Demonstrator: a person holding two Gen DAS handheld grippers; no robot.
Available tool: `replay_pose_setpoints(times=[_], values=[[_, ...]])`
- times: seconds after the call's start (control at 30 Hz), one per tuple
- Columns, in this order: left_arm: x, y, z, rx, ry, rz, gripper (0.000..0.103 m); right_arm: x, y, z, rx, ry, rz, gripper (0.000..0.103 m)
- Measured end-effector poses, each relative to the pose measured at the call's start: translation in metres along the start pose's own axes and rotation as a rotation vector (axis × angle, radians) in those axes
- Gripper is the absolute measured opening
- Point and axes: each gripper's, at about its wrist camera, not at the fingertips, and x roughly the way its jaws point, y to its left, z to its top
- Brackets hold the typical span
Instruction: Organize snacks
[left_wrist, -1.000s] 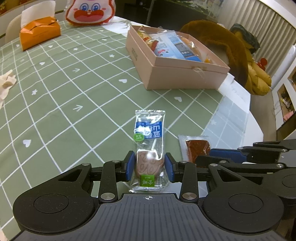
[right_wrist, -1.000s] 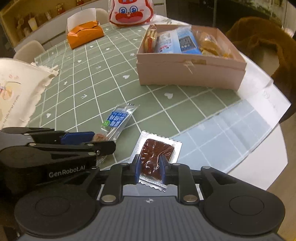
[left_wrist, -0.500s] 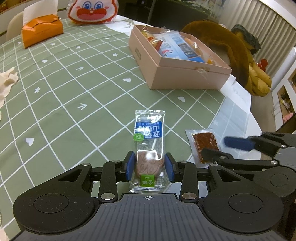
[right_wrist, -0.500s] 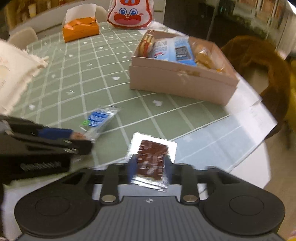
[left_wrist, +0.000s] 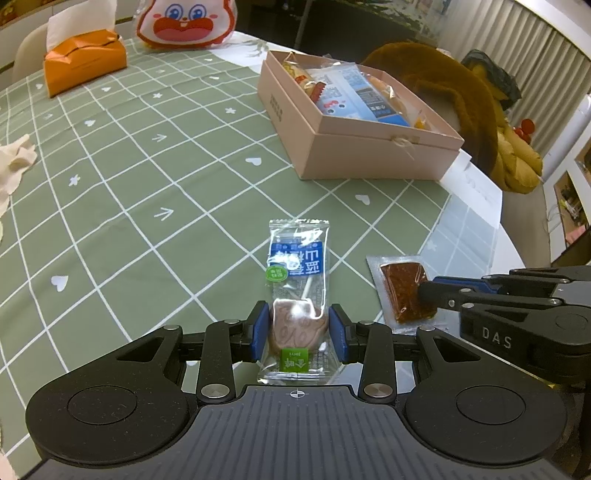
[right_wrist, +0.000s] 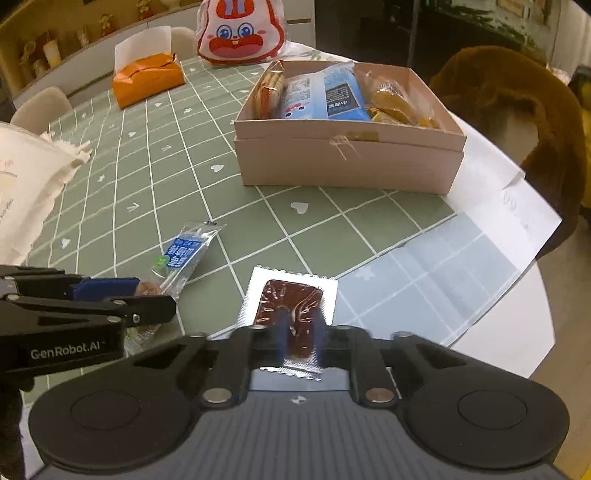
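While my left gripper (left_wrist: 298, 329) pinches the lollipop packet (left_wrist: 297, 295), my right gripper (right_wrist: 298, 332) clamps tight on the brown snack packet (right_wrist: 291, 310).

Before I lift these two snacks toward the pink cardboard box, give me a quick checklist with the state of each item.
1. Left gripper closed on the clear-wrapped lollipop with the blue label: ok, pads press both sides.
2. Right gripper closed on the silver-edged packet of dark red snack: ok, jaws pinch its near end.
3. Both packets off the green checked tablecloth: cannot tell.
4. Pink cardboard box open: ok, no lid on.
5. Room in the box: cannot tell, the visible part is filled with packets.
6. Path to the box free: ok, only bare cloth between.
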Motion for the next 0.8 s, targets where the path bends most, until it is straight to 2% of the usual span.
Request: replay_pose_setpoints(times=[0.2,0.23,0.3,0.47,0.6,0.67,0.77,0.8], values=[[-0.002,0.002,0.000,-0.010,0.001,0.025,0.040,-0.008,0.001,0.004,0.035,-0.009,0.033,0.012],[-0.003,0.004,0.000,-0.013,-0.001,0.038,0.040,-0.009,0.003,0.006,0.034,-0.012,0.036,0.016],[-0.004,0.006,0.000,-0.017,-0.001,0.052,0.040,-0.007,0.007,0.008,0.028,-0.013,0.031,0.031],[-0.004,0.007,-0.001,-0.006,-0.001,0.058,0.040,0.007,0.016,0.011,0.009,0.006,0.001,0.041],[-0.005,0.009,-0.001,-0.009,-0.001,0.053,0.041,0.010,0.025,0.011,-0.046,0.003,-0.041,0.041],[-0.005,0.009,-0.002,-0.007,-0.001,0.053,0.041,0.010,0.026,0.010,-0.074,0.006,-0.057,0.035],[-0.004,0.009,-0.002,-0.007,-0.004,0.053,0.041,0.008,0.020,0.008,-0.069,0.011,-0.055,0.036],[-0.004,0.009,-0.001,-0.009,-0.005,0.052,0.041,0.008,0.017,0.008,-0.060,0.012,-0.051,0.039]])
